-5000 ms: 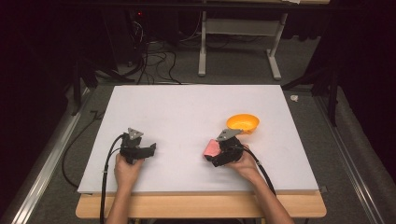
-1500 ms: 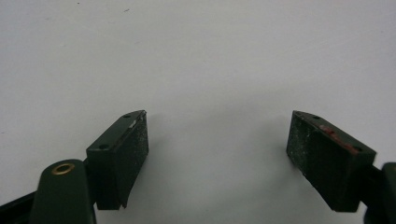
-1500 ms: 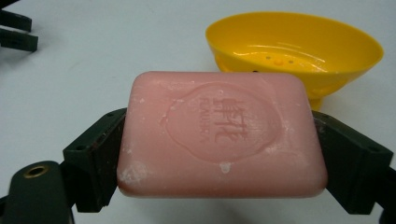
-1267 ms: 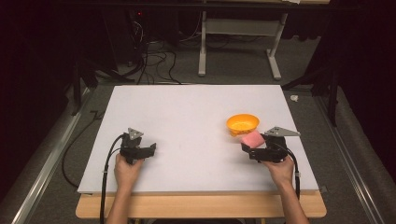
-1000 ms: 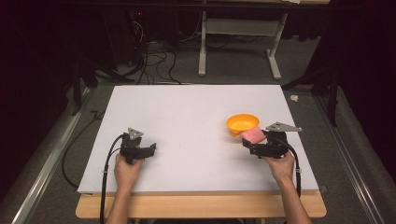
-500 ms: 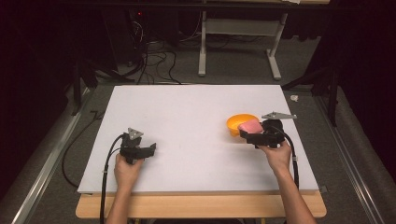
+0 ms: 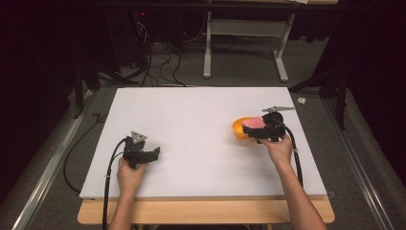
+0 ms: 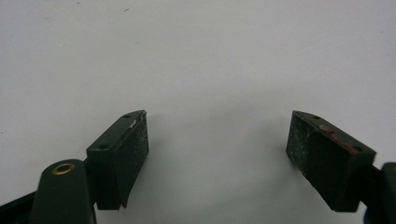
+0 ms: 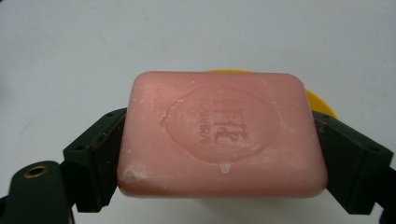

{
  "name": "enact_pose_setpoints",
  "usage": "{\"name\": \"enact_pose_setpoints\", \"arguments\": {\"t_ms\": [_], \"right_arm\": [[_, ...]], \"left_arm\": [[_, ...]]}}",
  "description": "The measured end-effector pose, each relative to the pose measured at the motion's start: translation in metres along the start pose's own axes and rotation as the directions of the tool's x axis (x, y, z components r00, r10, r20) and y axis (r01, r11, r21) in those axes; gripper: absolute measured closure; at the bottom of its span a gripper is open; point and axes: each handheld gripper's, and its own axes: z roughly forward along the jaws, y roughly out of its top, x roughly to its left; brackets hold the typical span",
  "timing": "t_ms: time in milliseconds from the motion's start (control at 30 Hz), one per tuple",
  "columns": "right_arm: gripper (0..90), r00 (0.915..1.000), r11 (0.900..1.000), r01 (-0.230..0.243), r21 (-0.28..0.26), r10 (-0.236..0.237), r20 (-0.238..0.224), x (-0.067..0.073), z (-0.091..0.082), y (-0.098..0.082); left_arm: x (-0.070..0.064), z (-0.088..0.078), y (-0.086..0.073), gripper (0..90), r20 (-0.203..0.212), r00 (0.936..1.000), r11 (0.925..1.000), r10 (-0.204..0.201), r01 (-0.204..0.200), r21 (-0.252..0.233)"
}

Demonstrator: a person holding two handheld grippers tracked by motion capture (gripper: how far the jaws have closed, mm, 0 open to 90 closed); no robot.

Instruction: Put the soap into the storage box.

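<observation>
A pink bar of soap (image 9: 222, 135) with a stamped emblem sits between the two black jaws of my right gripper (image 9: 219, 168), which is shut on its short ends. In the high view the soap (image 7: 253, 123) hangs over the orange bowl (image 7: 239, 130), with the right gripper (image 7: 261, 132) pointing left from the bowl's right side. The bowl's yellow-orange rim (image 9: 322, 103) peeks out behind the bar. My left gripper (image 7: 154, 154) rests on the white board at the front left. Its jaws stand wide apart (image 8: 217, 154) with only bare board between them.
The white board (image 7: 191, 115) covers the table, with a wooden edge (image 7: 201, 213) along the front. Cables trail from both grippers toward the person. A metal rail (image 7: 43, 177) runs along the floor at the left, and a table frame and cables stand beyond the far edge.
My right gripper has carried the soap away from the person and leftward, from beside the bowl to over it. The left gripper has kept still.
</observation>
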Motion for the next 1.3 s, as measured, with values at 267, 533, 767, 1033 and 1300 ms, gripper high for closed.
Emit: {"name": "enact_pose_setpoints", "arguments": {"t_ms": [267,533,767,1033,1300], "right_arm": [[13.5,0.9992,0.999,-0.031,0.042,0.030,0.028,-0.002,0.011,0.009],[13.5,0.9975,0.995,-0.047,0.093,0.042,0.057,0.000,0.024,0.016],[13.5,0.9960,0.990,-0.064,0.123,0.056,0.070,0.000,0.036,0.018],[13.5,0.9932,0.985,-0.085,0.153,0.071,0.091,-0.001,0.042,0.021],[13.4,0.9906,0.977,-0.105,0.186,0.086,0.107,-0.004,0.049,0.019]], "left_arm": [[0.000,0.000,0.000,21.4,0.001,1.0000,1.0000,-0.001,0.001,0.000],[0.000,0.000,0.000,21.4,-0.001,1.0000,1.0000,0.001,-0.001,0.001],[0.000,0.000,0.000,21.4,-0.001,1.0000,1.0000,0.001,-0.001,0.000],[0.000,0.000,0.000,21.3,-0.002,1.0000,1.0000,0.000,0.000,-0.001],[0.000,0.000,0.000,21.2,-0.001,1.0000,1.0000,-0.001,0.001,0.001]]}}
